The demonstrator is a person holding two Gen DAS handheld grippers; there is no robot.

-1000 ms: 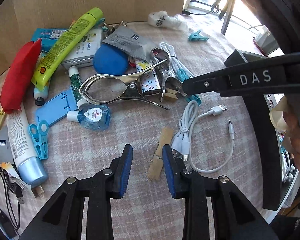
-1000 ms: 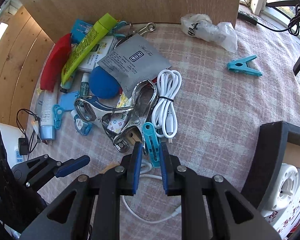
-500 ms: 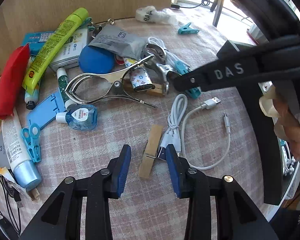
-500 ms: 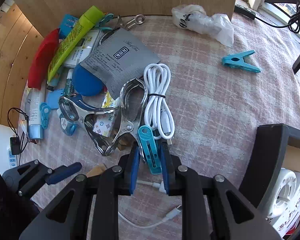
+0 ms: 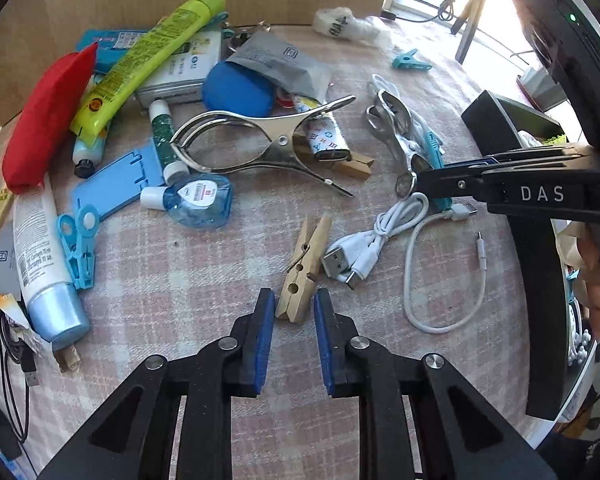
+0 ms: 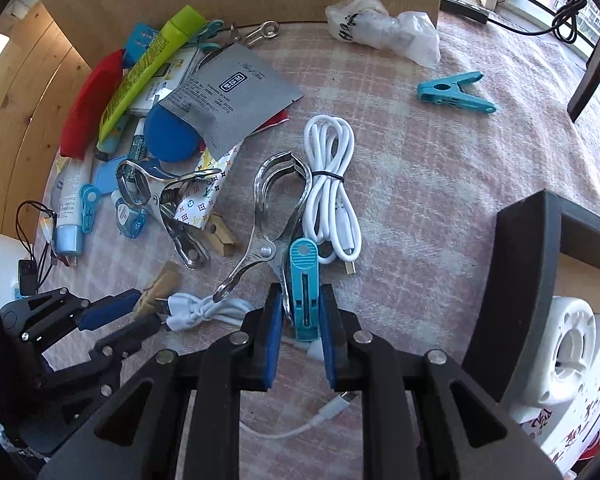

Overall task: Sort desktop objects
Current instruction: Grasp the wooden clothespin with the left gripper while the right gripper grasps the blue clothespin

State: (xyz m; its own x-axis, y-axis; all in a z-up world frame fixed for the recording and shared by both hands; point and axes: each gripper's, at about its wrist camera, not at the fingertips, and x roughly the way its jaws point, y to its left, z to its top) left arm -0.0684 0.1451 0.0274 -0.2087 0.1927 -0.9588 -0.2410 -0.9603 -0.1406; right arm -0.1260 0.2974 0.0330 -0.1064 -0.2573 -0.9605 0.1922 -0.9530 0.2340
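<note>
- Closing narrowly, the left gripper (image 5: 294, 308) has its jaws around the near end of a wooden clothespin (image 5: 305, 268) on the checked cloth (image 5: 180, 280).
- Further right, the right gripper (image 6: 300, 320) brackets a teal clip (image 6: 305, 288), jaws narrow; grip unclear.

Each black plastic two-finger left gripper (image 5: 294, 312) and right gripper (image 6: 300, 312) is built from 2 angular arms with triangular cut-outs. Flat blue ribbed pads (image 5: 265, 340) are fitted inside the fingertips. Round silver screws (image 5: 228, 344) are set at the joints. White letters "DAS" (image 5: 542, 194) are printed on the right gripper's side.
</note>
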